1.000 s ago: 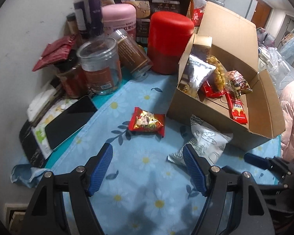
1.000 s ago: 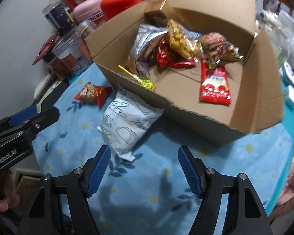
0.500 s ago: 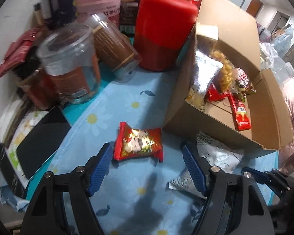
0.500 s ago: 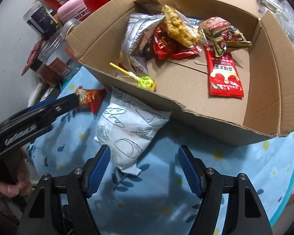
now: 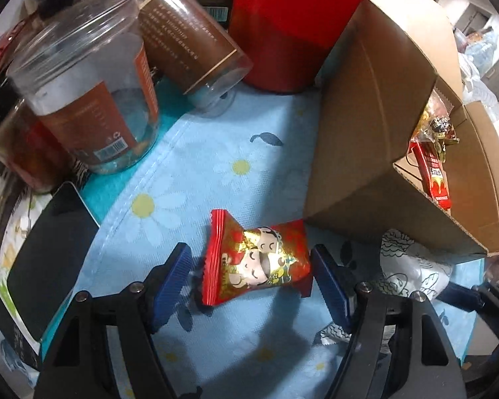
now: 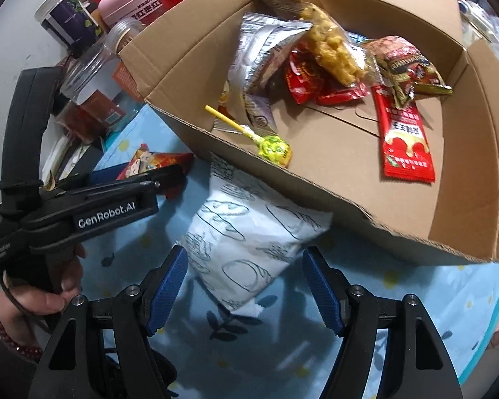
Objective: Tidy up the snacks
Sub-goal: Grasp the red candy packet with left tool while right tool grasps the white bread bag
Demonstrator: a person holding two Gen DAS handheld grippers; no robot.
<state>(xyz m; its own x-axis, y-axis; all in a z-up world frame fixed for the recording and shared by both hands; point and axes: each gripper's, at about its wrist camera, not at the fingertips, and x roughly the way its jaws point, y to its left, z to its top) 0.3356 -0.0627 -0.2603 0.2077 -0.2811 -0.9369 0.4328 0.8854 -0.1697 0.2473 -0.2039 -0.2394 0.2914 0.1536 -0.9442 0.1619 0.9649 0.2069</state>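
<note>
A red and gold candy packet (image 5: 259, 262) lies flat on the blue daisy cloth (image 5: 216, 173), just in front of the open cardboard box (image 5: 366, 133). My left gripper (image 5: 251, 277) points down over it, open, with a blue pad close on each side of the packet and neither pressing. A white packet with line drawings (image 6: 249, 249) leans against the box's near wall (image 6: 316, 199). My right gripper (image 6: 244, 284) is open, and the packet's lower end lies between its fingers. In the box are a lollipop (image 6: 272, 146), a red sachet (image 6: 406, 139), a silver bag (image 6: 259, 53) and other snacks.
Clear plastic jars (image 5: 93, 99), one tipped over (image 5: 189, 33), and a red canister (image 5: 289, 23) crowd the cloth's far left. A black phone (image 5: 50, 266) lies at the left edge. A person's hand (image 6: 50, 286) holds the left gripper's handle close beside my right gripper.
My left gripper has dropped and moved forward until the red packet sits between its fingers. My right gripper has crept closer to the white packet. Neither gripper's opening has changed.
</note>
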